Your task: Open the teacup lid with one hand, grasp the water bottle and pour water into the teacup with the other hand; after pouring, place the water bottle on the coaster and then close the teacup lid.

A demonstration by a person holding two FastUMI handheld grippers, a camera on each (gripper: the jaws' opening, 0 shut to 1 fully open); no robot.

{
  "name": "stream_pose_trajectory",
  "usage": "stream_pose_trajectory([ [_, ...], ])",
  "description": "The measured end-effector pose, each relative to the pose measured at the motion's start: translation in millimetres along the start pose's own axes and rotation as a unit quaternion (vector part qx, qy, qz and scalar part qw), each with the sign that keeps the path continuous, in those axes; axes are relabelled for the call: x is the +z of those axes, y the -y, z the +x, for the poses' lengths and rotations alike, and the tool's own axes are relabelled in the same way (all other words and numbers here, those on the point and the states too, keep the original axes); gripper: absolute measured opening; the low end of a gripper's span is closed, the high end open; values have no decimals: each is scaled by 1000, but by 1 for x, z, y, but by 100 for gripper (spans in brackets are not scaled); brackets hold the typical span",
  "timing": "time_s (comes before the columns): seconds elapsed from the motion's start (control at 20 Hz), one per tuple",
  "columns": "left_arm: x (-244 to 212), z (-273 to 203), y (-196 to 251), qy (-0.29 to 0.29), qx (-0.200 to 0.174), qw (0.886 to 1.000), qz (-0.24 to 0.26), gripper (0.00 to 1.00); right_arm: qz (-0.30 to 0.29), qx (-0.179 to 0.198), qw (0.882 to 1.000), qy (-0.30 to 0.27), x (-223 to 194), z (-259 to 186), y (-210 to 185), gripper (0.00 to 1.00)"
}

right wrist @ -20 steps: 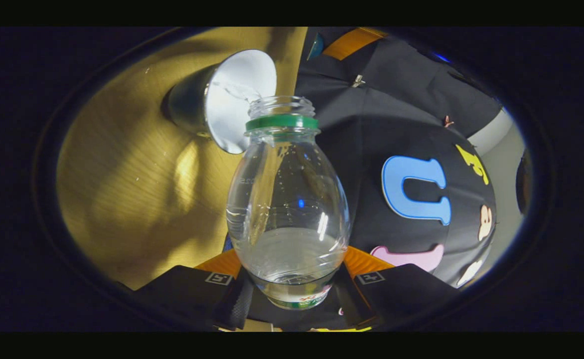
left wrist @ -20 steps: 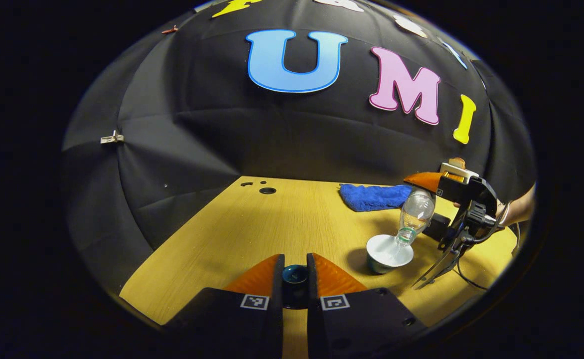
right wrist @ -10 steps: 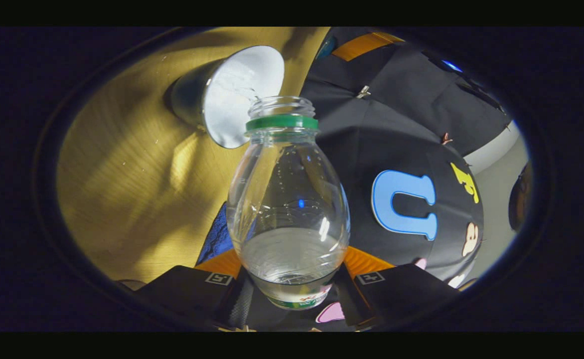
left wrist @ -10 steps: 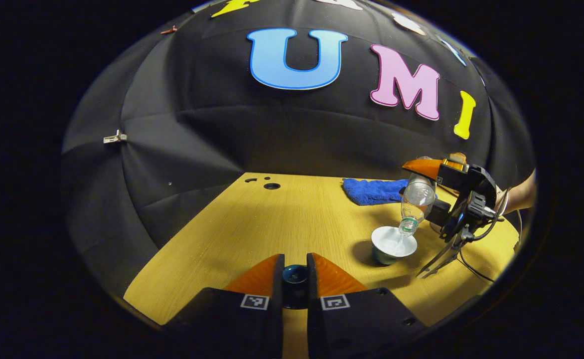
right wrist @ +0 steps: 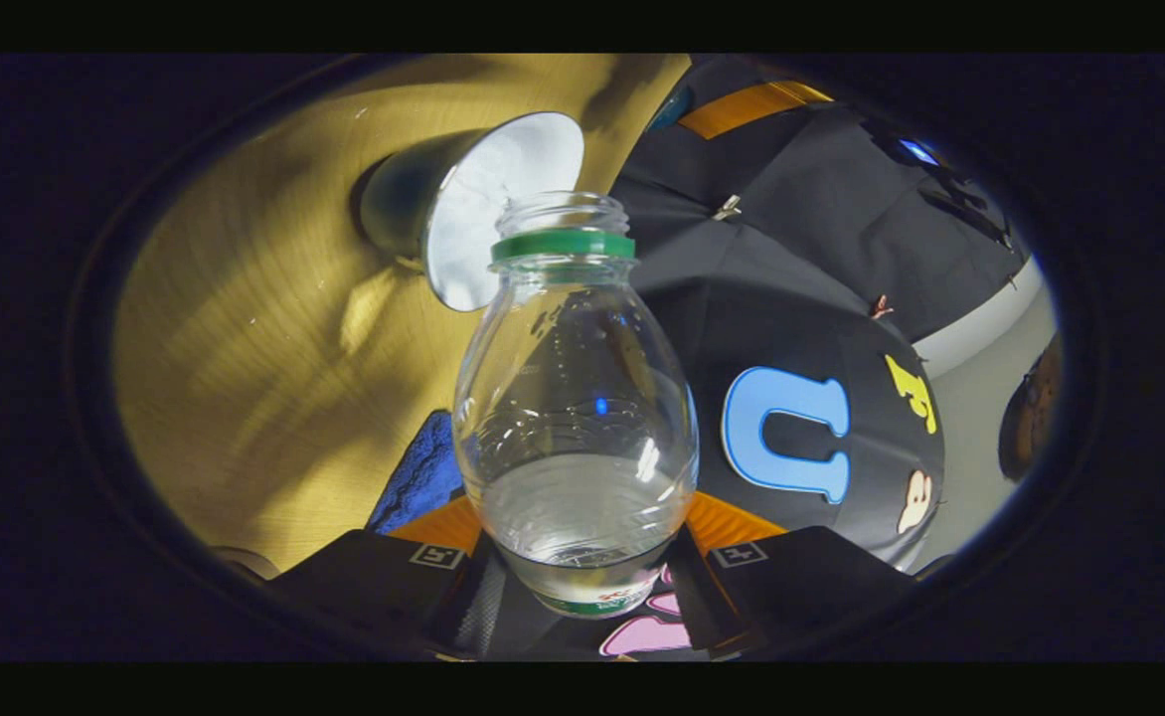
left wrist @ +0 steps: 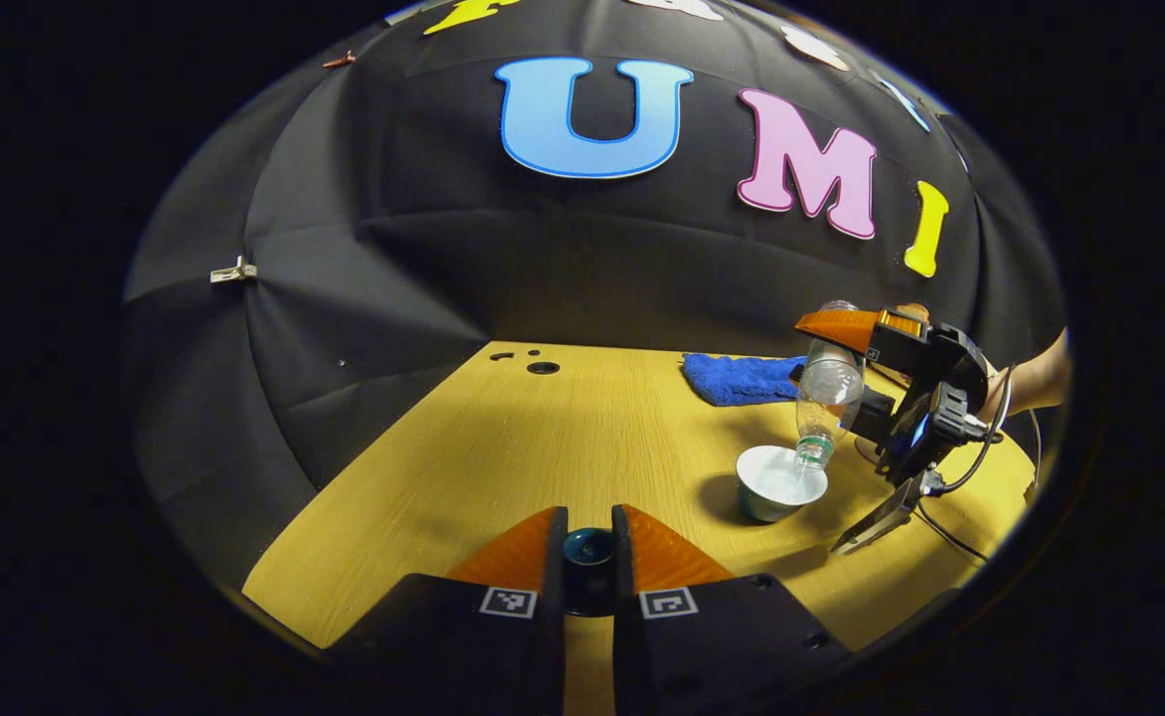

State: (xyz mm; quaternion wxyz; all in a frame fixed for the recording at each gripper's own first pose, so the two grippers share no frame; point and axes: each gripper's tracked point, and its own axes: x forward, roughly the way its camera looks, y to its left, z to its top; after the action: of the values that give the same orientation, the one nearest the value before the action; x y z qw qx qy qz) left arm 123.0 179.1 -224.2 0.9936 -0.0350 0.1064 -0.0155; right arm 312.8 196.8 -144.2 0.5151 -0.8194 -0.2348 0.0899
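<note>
Right tongs (right wrist: 582,537) tip water bottle (right wrist: 575,418) over teacup (left wrist: 779,481), seemingly dry

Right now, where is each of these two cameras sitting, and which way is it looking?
Left gripper view: rides the left gripper, looking level across the yellow wooden table; its orange fingers pinch a dark teal teacup lid.
Right gripper view: rides the right gripper, tipped down along the clear plastic water bottle it grips.
Shared: white-lined teacup, bottle, blue cloth.

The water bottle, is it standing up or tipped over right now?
Tipped. The right claw holds the water bottle with its open neck pointing down over the uncovered teacup on the table.
</note>
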Motion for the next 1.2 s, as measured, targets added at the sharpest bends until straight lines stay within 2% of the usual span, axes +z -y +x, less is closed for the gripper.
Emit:
stream_pose_trajectory([
  [0.1, -1, -2, 1, -1, 2, 1000, -2, 23, 0, -3, 1000, 2, 1, -1, 1, 70],
  [0.15, -2, -1, 1, -1, 3, 1000, -2, 23, 0, -6, 1000, 4, 2, -2, 1, 74],
  [0.25, 0, -2, 2, 2, 3, 1000, -2, 23, -1, -7, 1000, 6, 3, 0, 1, 74],
  [0.3, 1, -1, 2, 3, 4, 1000, -1, 23, 1, -2, 1000, 9, 2, 1, 0, 70],
  [0.35, 1, -1, 3, 3, 5, 1000, -1, 23, 1, 0, 1000, 12, 2, 2, 0, 74],
  [0.5, 3, -2, 4, 6, 7, 1000, -6, 23, -4, -1, 1000, 19, 3, 3, 5, 74],
  [0.55, 4, -2, 5, 8, 8, 1000, -8, 23, -2, -2, 1000, 19, 3, 5, 4, 70],
  [0.6, 5, -2, 7, 10, 9, 1000, -9, 23, -3, -3, 1000, 20, 4, 4, 4, 74],
  [0.85, 11, -5, 10, 14, 15, 1000, -5, 23, -2, -1, 1000, 27, 8, 3, 7, 74],
  [0.9, 14, -7, 11, 17, 16, 1000, -5, 23, -1, -2, 1000, 29, 8, 1, 8, 70],
  [1.0, 17, -10, 11, 20, 21, 1000, -5, 23, 2, -4, 1000, 30, 9, 0, 8, 74],
  [1.05, 17, -11, 12, 20, 25, 999, -4, 23, 4, -6, 999, 31, 8, 0, 8, 70],
  [1.15, 21, -15, 15, 25, 30, 999, -1, 23, 1, -7, 999, 35, 9, 2, 8, 78],
  [1.2, 22, -17, 15, 27, 33, 999, 1, 23, 1, -6, 999, 38, 9, 2, 8, 74],
])
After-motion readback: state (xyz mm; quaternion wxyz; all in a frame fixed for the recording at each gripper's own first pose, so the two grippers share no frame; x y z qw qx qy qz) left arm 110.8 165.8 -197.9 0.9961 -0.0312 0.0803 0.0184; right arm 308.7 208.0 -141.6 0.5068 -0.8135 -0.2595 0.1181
